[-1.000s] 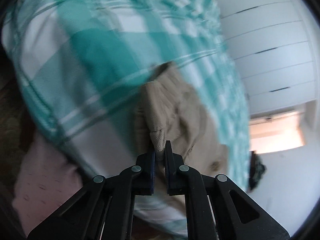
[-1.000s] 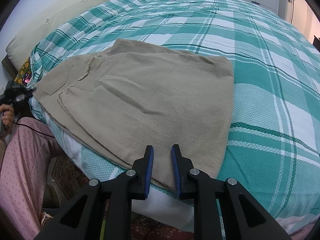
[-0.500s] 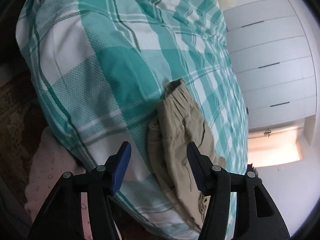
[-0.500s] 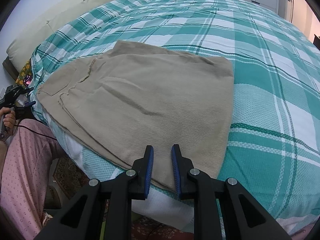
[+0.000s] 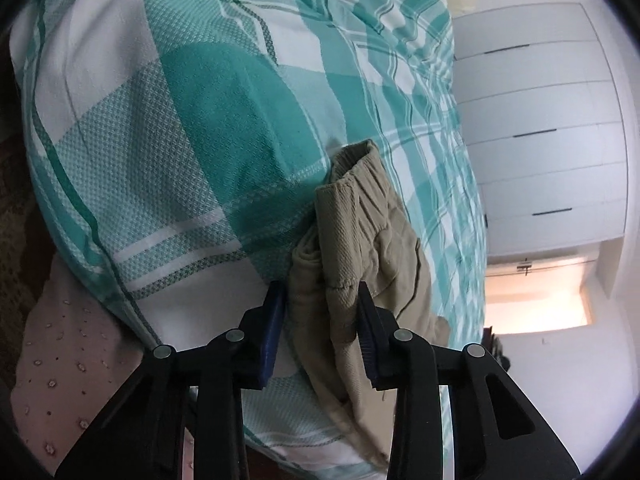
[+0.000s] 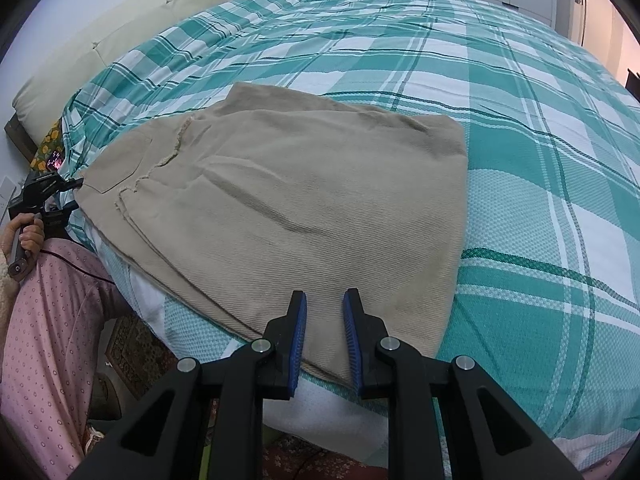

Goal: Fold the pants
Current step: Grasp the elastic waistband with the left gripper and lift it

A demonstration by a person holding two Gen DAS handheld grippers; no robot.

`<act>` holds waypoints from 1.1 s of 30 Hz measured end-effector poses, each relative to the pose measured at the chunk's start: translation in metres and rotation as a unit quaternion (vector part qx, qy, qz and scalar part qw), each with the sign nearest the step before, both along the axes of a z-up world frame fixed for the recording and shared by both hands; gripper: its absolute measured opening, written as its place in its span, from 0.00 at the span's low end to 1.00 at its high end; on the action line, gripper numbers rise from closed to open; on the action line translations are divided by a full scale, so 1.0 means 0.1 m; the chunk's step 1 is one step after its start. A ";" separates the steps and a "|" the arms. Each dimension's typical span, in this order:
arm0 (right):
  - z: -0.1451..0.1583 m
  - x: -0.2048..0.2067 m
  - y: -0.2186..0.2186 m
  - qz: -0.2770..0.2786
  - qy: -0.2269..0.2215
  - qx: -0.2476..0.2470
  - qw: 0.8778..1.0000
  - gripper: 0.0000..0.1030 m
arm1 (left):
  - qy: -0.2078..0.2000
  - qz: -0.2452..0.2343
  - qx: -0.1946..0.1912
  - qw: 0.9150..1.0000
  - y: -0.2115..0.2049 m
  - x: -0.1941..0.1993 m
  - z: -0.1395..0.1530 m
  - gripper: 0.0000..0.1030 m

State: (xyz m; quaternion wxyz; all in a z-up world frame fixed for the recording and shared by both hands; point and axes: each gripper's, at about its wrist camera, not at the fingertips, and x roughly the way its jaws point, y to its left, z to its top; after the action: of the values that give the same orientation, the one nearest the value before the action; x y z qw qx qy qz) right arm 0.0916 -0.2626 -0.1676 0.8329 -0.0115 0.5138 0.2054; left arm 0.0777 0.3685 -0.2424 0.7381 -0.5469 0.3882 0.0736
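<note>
Beige pants (image 6: 300,200) lie folded flat on the green-checked bed cover (image 6: 540,160), near the bed's edge. My right gripper (image 6: 325,304) hovers over their near hem, jaws a little apart and nothing pinched. In the left wrist view the stacked waistband corner of the pants (image 5: 360,240) lies between the blue pads of my left gripper (image 5: 320,308). Its jaws are closing around the fabric, which nearly fills the gap, but the pads do not squeeze it. In the right wrist view a hand (image 6: 28,236) holds that left gripper at the pants' far left corner.
The person's pink dotted trouser leg (image 6: 48,320) stands against the bed side. A cream headboard cushion (image 6: 120,40) runs along the far end. White wardrobe doors (image 5: 540,120) and a lit doorway (image 5: 536,292) lie beyond the bed. A patterned rug (image 6: 132,352) covers the floor.
My left gripper, shut on the lifted waist corner a second ago, opened wide and let it drop onto the bed; its jaws have since narrowed around it. The right gripper stayed still.
</note>
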 end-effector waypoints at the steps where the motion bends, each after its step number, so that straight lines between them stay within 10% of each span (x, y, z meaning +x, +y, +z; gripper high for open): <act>1: 0.00 0.00 0.00 0.001 0.000 0.000 1.000 0.19 | -0.002 -0.001 0.001 1.000 0.00 0.00 0.00 0.37; 6: 0.00 -0.01 0.00 0.001 -0.001 -0.001 1.000 0.19 | -0.009 -0.013 0.015 1.000 -0.03 -0.03 0.09 0.17; 15: 0.42 -0.03 0.40 0.041 -0.022 -0.061 0.997 0.21 | -0.036 0.005 0.001 0.999 -0.02 -0.18 0.03 0.16; 20: 0.70 0.28 1.44 0.169 -0.040 -0.034 0.984 0.48 | -0.041 0.003 0.007 0.999 -0.01 -0.24 0.03 0.16; 25: 0.29 0.73 2.31 0.166 0.025 0.011 0.986 0.48 | -0.050 0.001 0.022 0.999 -0.04 -0.29 0.06 0.16; 28: -0.22 0.57 2.63 0.192 0.044 -0.072 0.978 0.49 | -0.048 -0.001 0.026 0.998 -0.06 -0.27 0.06 0.16; 33: 0.14 0.52 2.39 0.161 0.033 -0.022 0.986 0.49 | -0.052 0.000 0.025 0.998 -0.07 -0.25 0.08 0.16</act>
State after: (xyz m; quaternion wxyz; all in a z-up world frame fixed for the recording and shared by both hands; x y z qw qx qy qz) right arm 0.1432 -0.0235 -0.1535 0.7712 -0.1058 0.5370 0.3251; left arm 0.0527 0.3611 -0.2349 0.7710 -0.5312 0.3469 0.0550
